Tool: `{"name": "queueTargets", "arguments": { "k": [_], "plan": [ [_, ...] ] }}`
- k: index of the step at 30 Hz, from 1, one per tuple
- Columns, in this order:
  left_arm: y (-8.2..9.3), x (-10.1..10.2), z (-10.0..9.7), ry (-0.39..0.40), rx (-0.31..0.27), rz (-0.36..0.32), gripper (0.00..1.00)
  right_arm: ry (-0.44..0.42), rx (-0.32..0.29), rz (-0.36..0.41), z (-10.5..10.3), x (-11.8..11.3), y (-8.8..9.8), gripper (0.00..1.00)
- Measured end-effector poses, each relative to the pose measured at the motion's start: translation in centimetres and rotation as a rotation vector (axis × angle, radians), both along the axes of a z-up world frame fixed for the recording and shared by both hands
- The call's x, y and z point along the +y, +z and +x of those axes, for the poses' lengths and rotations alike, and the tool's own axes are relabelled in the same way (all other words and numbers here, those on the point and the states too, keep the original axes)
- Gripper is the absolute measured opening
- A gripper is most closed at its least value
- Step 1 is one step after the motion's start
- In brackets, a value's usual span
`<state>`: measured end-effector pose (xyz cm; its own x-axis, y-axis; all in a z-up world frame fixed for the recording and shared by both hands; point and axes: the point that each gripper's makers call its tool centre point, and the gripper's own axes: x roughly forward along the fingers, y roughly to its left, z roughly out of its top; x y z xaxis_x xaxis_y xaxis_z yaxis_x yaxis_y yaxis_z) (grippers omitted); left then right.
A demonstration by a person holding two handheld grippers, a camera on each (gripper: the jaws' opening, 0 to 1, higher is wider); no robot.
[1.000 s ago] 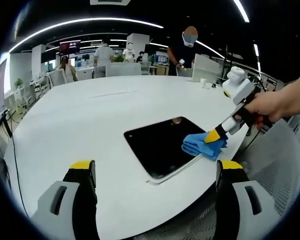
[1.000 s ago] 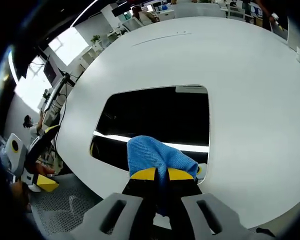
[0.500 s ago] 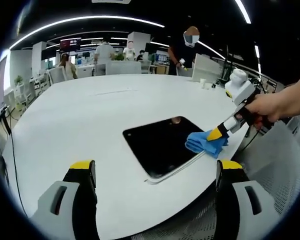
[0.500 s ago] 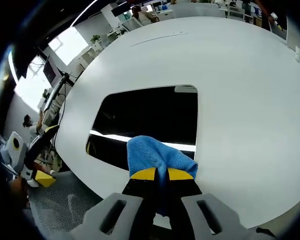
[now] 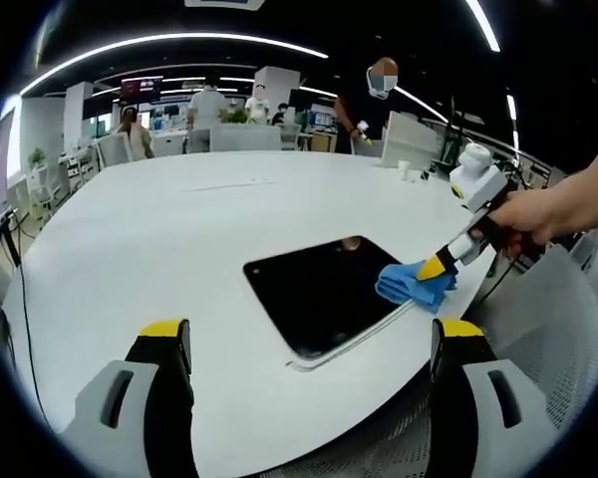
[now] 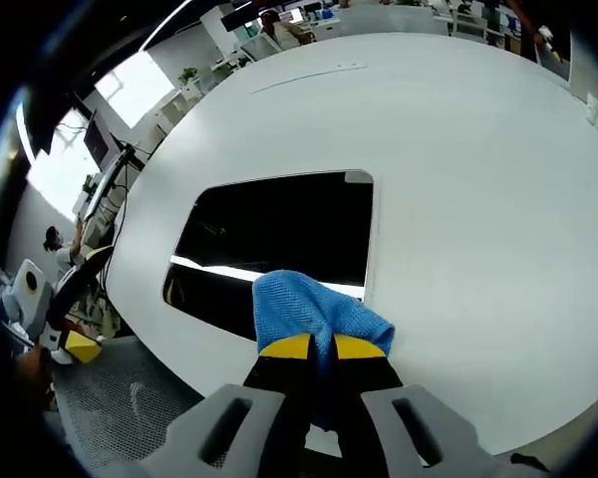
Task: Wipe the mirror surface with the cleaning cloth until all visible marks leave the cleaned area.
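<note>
Blue cloth (image 6: 314, 309) covers mirror (image 6: 269, 239) near corner; cloth's lower end hidden between right gripper (image 6: 312, 347) jaws.

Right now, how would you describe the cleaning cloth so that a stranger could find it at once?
Find the big white round table, then the dark rectangular mirror lying flat near its edge. The cleaning cloth is the bunched blue fabric at the mirror's corner, pinched in the yellow-tipped right gripper. It is the one blue, soft thing there.
</note>
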<state>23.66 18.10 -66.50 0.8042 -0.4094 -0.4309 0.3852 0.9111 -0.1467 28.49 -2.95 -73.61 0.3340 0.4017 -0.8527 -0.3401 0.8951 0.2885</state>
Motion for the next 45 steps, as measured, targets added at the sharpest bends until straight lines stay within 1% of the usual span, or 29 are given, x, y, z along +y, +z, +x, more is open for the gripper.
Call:
{"name": "queueTargets", "arguments": {
  "k": [7, 10, 19, 29, 31, 45],
  "plan": [
    [0.0, 0.0, 0.0, 0.002, 0.002, 0.002, 0.99, 0.000, 0.006, -0.002, 0.1, 0.0, 0.0, 0.01],
    [0.0, 0.0, 0.0, 0.003, 0.001, 0.000, 0.99, -0.014, 0.011, 0.002, 0.4, 0.0, -0.1, 0.01],
    [0.0, 0.1, 0.0, 0.005, 0.002, 0.001, 0.99, 0.000, 0.000, -0.012, 1.2, 0.2, -0.1, 0.01],
    [-0.1, 0.3, 0.1, 0.010, 0.002, 0.003, 0.99, -0.003, -0.005, -0.016, 2.9, 0.5, 0.1, 0.01],
    [0.0, 0.5, 0.2, 0.017, -0.005, 0.006, 0.99, -0.003, -0.006, -0.016, 3.4, 0.6, 0.0, 0.01],
    [-0.3, 1.0, 0.3, 0.023, 0.005, 0.012, 0.99, -0.002, -0.005, -0.014, 6.2, 1.1, 0.0, 0.01]
  ]
}}
